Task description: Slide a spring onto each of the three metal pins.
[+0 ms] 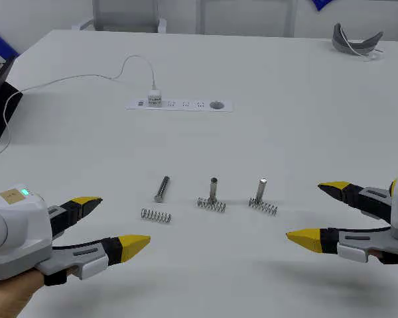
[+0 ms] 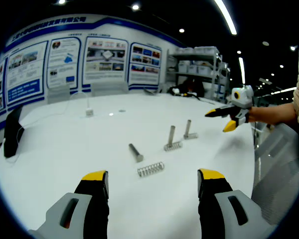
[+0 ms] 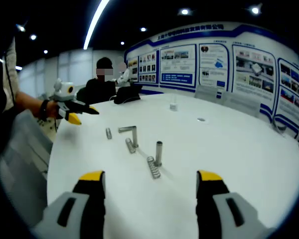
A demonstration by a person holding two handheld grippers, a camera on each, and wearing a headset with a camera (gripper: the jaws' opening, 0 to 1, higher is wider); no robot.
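1. Tabletop (image 1: 285,139): white; we log every item below as lying on it or held above it.
2. Left gripper (image 1: 119,220): near left corner of the head view, jaws spread wide with nothing between them, yellow tips pointing toward the row of parts.
3. Right gripper (image 1: 305,211): near right edge, jaws likewise spread and empty, well apart from the pins.
4. Left pin (image 1: 162,189): metal, lying on its side at the left end of the row, between the two grippers.
5. Middle pin (image 1: 213,189): standing upright.
6. Right pin (image 1: 261,189): standing upright, near the middle one.
7. Left spring (image 1: 156,215): flat on the table, just in front of the lying pin and apart from it.
8. Middle spring (image 1: 211,205): flat at the foot of its pin; we cannot tell whether they touch.
9. Right spring (image 1: 263,207): flat at the foot of its pin, same doubt.
10. Power strip (image 1: 186,105): white, farther back, with a charger (image 1: 154,99) plugged in and its cable (image 1: 73,79) running left.
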